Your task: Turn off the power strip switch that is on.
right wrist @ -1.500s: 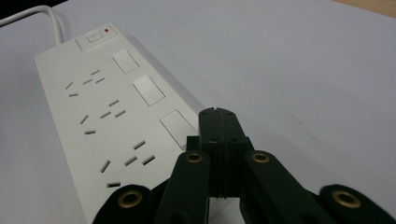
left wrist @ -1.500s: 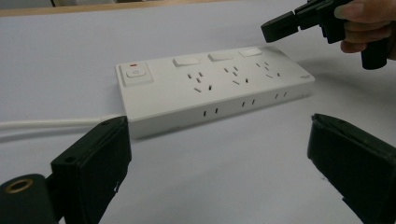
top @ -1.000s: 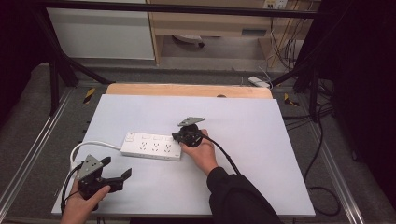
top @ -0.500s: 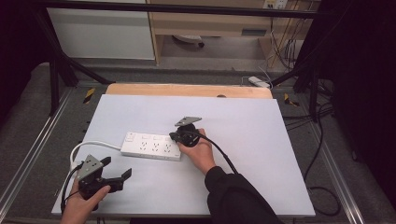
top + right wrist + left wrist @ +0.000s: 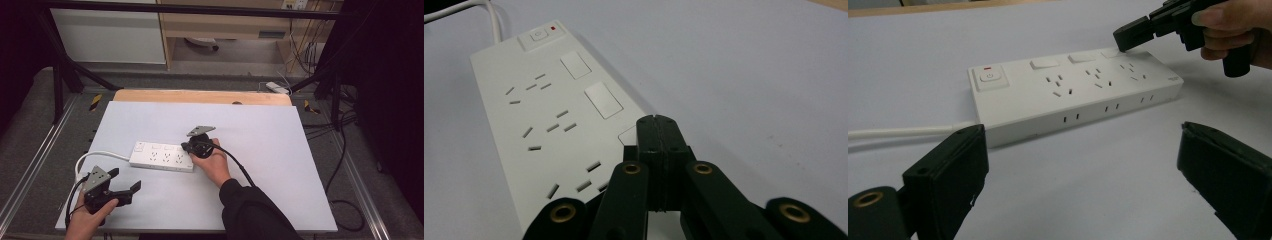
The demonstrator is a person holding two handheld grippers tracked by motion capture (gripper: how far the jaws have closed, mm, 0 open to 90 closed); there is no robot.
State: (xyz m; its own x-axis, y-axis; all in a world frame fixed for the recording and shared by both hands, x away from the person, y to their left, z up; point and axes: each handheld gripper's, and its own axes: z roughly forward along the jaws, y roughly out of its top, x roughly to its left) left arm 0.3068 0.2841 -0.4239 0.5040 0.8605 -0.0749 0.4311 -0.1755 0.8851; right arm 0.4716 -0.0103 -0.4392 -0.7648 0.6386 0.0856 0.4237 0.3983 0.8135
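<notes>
- Pale grey surface [image 5: 280, 165], frame centre: white plastic power strip [image 5: 161, 158] with rocker switches.
- Right gripper [image 5: 192, 148]: fingers clenched, empty, tip pressing the end switch [image 5: 1112, 52]; two switches remain.
- Left gripper [image 5: 127, 192], lower left: fingers released, idle.

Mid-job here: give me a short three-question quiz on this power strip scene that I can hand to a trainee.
1. True or false: the right claw has its jaws closed together, tips on the power strip.
2. Which rocker switch does the right claw press? A) the one nearest the main power button B) the middle one C) the one farthest from it
3. How do the left claw jaws stand, and is anything between them?

Key
1. True.
2. C.
3. Wide apart, nothing between them, held clear of the strip on the near side, above the white table mat.
</notes>
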